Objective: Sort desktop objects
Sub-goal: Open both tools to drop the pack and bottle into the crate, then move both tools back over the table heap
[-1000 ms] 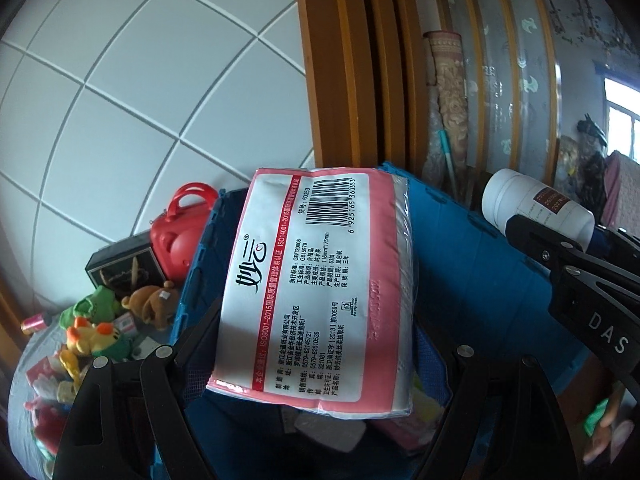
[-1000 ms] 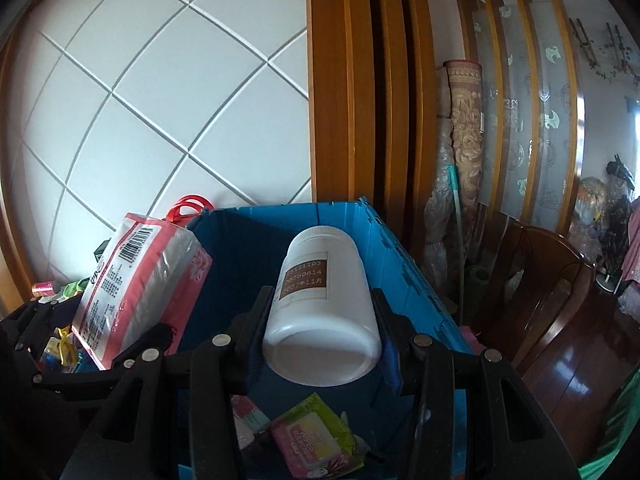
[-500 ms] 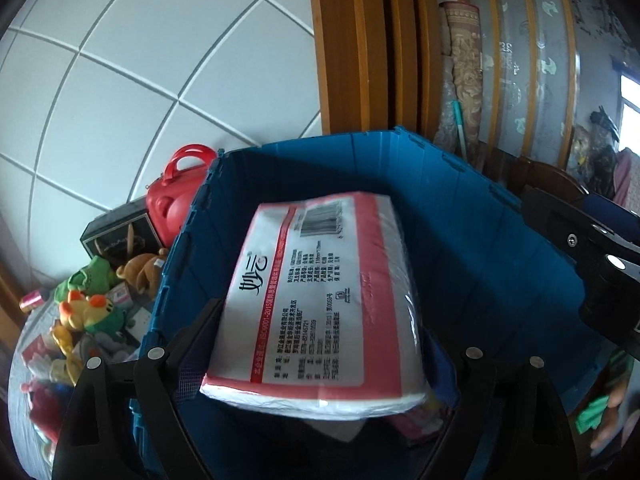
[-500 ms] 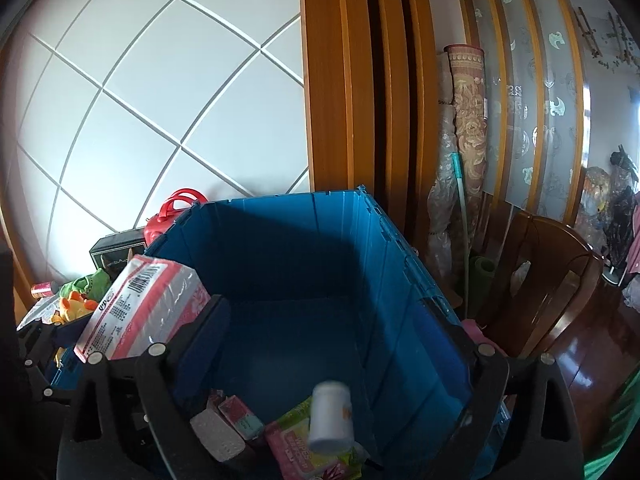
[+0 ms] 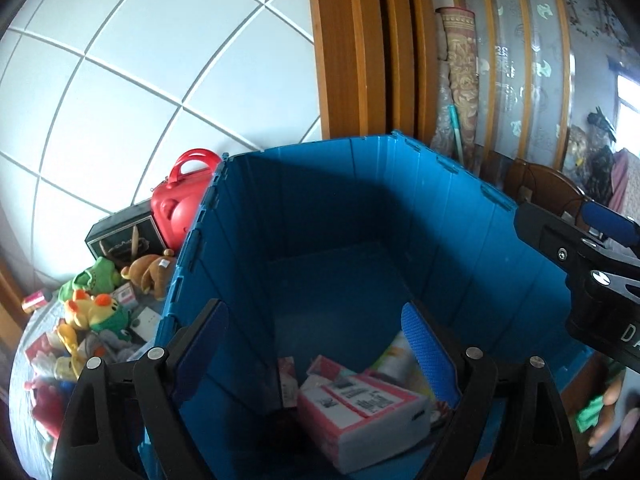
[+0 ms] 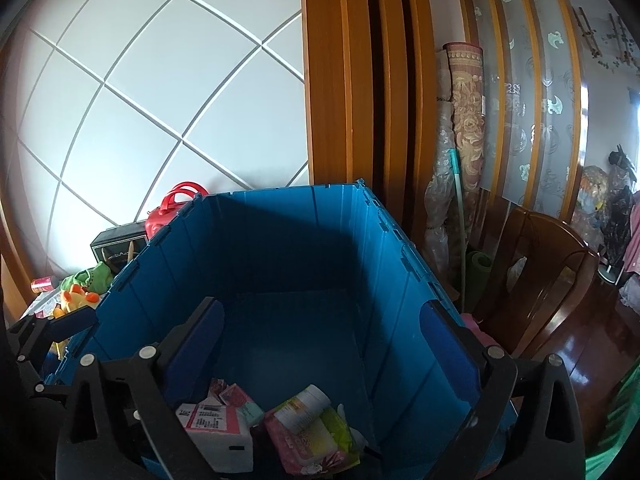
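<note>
- Left claw (image 5: 316, 356): its blue-padded jaws stand wide apart with nothing between them, poised over the near edge of the blue crate (image 5: 460, 240).
- Right claw (image 6: 320, 344): jaws opening to nearly their full spread, with nothing between them; it hangs over the same crate, beside the left claw.
- Just below and ahead of the left claw, on the crate floor, lies the pink-and-white tissue pack (image 5: 362, 408), label side up. Beside it, below the right claw, a white bottle (image 6: 306, 402) rests on a pink-and-green wipes pack (image 6: 320, 440), with a few smaller packets close by.
- By my reading, these items are already sorted into the crate, and both claws are free for the next pick.
- Farther off, to the left of the left claw and outside the crate, the counter (image 5: 24, 344) carries plenty of unsorted things: an orange-and-green plush toy (image 5: 94, 312), a brown teddy bear (image 5: 148, 274), a green plush frog (image 5: 98, 274), a red case (image 5: 182, 200) and a black box (image 5: 124, 238).
- So the task looks partway done, with most of the pile left.
</note>
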`<state>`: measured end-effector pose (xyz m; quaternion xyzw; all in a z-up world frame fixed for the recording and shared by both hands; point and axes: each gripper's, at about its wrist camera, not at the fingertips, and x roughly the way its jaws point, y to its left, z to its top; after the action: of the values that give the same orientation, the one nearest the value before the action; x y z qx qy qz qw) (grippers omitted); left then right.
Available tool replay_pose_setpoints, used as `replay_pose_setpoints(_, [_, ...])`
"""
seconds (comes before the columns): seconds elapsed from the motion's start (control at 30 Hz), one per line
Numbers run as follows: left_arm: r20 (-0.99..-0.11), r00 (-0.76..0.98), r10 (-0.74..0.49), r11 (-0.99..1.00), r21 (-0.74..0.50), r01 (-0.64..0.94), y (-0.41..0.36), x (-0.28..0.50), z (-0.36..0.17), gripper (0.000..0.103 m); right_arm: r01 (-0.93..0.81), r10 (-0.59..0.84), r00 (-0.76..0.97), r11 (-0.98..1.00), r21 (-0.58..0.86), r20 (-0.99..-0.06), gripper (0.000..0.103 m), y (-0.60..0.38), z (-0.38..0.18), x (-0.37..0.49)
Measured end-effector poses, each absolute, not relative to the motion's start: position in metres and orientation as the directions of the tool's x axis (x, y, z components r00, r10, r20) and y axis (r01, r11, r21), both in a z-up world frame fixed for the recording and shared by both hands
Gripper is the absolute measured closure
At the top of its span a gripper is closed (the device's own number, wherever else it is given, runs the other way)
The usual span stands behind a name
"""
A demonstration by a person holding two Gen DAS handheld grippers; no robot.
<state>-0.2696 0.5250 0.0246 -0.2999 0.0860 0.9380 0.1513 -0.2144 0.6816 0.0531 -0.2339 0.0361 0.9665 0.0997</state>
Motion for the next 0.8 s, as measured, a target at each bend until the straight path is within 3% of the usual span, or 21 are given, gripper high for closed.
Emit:
replay_pose_setpoints(0.3, [-0.569,-0.799,0.195,-0.955,0.075,-0.287,0.492,-0.252,0.030,0.014,-0.195,0.166,-0.863,-0.981,0.011,-0.477,0.000,0.663,0.053,-0.203])
replay_pose_setpoints(0.8, [-0.531,-0.841,0.103,-0.988,0.046,-0.149,0.361,-0.213,0.038,0.014,-0.082,0.067,-0.887,-0.997,0.012,-0.457,0.000,0.560,0.059,-0.183])
